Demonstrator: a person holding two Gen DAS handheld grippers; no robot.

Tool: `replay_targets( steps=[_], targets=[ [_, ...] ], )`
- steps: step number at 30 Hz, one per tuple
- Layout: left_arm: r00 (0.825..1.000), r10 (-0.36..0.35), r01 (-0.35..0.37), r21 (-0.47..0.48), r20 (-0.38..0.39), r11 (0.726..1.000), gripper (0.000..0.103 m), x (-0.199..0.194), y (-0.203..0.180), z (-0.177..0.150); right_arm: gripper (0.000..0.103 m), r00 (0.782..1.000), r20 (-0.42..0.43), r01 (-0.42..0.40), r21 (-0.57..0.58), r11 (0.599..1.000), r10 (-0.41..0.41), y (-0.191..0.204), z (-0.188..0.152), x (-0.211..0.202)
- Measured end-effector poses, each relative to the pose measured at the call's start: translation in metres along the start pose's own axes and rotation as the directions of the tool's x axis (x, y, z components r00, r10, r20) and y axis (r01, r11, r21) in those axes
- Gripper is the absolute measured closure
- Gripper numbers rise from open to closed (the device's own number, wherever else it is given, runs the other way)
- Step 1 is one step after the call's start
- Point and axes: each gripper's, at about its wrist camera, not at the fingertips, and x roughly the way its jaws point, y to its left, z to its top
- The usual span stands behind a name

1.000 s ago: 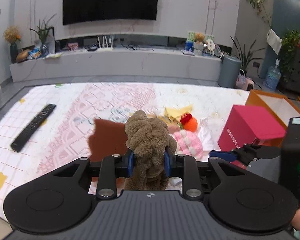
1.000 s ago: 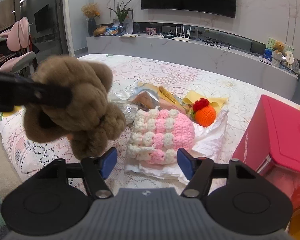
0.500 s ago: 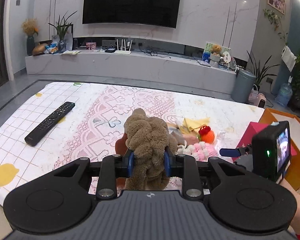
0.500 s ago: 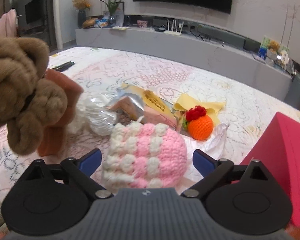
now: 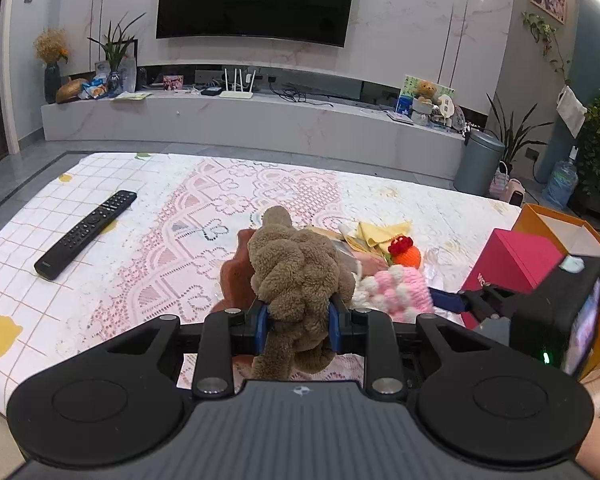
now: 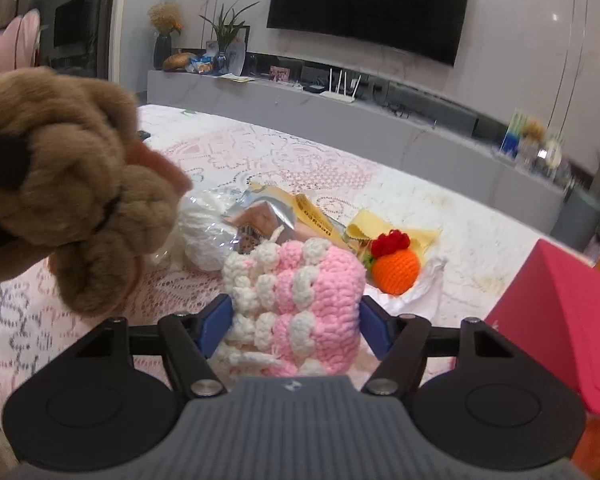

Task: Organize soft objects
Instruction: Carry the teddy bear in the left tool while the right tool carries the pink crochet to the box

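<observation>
Currently: I hold brown plush clamped in left fingers | right fingers closing around pink crochet piece | risk: yarn compresses, slips, snags plastic wrapper.

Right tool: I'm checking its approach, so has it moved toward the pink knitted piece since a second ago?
Yes. The right tool has advanced, closing around the pink knitted piece, which stays beside the orange ball.

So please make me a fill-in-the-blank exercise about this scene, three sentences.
1. The left hand-held gripper is shut on a brown ____ toy.
2. The pink and white knit lies between the ____ hand-held gripper's closing jaws.
3. The crochet ball beside it is ____ with a red top.

Missing words: plush; right; orange
</observation>
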Motion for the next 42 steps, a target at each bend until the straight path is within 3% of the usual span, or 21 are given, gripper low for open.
replay_targets(
  steps=[2, 7, 18, 30, 42],
  targets=[
    [1.0, -0.003, 0.003, 0.007, -0.001, 1.0, 0.071, -0.001, -0.002, 0.0, 0.069, 0.999, 0.025, 0.032, -0.008, 0.999, -0.031, 0.004, -0.003, -0.008],
    [1.0, -0.007, 0.007, 0.014, 0.0, 1.0, 0.071, -0.004, -0.008, -0.001, 0.081, 0.999, 0.038, -0.013, 0.04, 0.999, 0.011, -0.004, -0.001, -0.025],
    [0.998, -0.048, 0.046, 0.054, 0.043, 0.998, 0.071, -0.036, -0.036, -0.003, 0.084, 0.991, 0.131, -0.018, 0.117, 0.993, 0.002, -0.021, -0.001, -0.101],
    [0.99, -0.13, 0.123, 0.126, 0.052, 0.984, 0.071, -0.075, -0.083, -0.014, 0.083, 0.985, 0.164, 0.011, 0.232, 0.973, -0.05, -0.044, -0.03, -0.189],
    [0.963, -0.263, 0.245, 0.208, 0.065, 0.947, 0.071, -0.093, -0.152, -0.01, 0.083, 0.968, 0.196, 0.083, 0.343, 0.936, -0.158, -0.092, -0.061, -0.268]
  ],
)
